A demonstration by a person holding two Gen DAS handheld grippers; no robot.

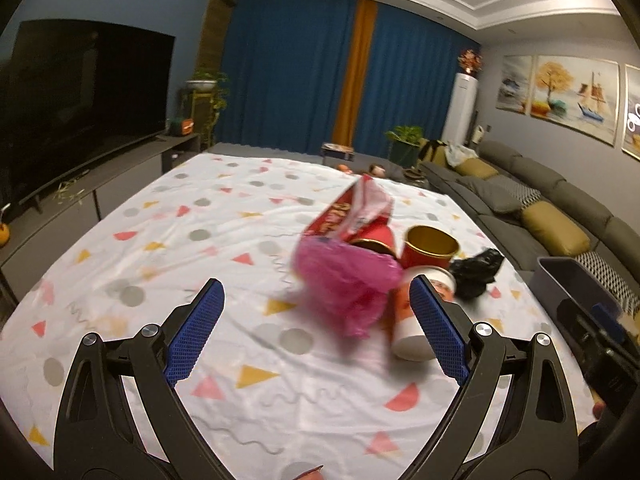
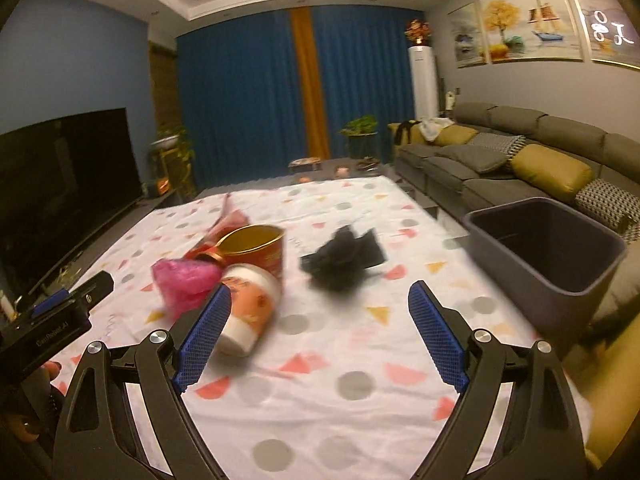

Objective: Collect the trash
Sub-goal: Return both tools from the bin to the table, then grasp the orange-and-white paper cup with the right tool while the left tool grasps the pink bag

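Observation:
A pile of trash lies on the patterned tablecloth [image 1: 224,216]: a crumpled pink plastic bag [image 1: 344,280], a red snack wrapper [image 1: 352,212], an upright red cup with a gold inside [image 1: 430,246], a white paper cup on its side [image 1: 416,320] and a crumpled black bag [image 1: 476,270]. My left gripper [image 1: 316,328] is open and empty just before the pink bag. My right gripper [image 2: 320,332] is open and empty, short of the black bag [image 2: 344,260], with the white cup [image 2: 248,312] by its left finger. A dark grey bin [image 2: 548,248] stands at the table's right.
A grey sofa with yellow cushions [image 2: 520,160] runs along the right wall behind the bin. A large TV [image 1: 80,96] on a low cabinet stands left of the table. Blue curtains [image 1: 296,76] and potted plants are at the far end.

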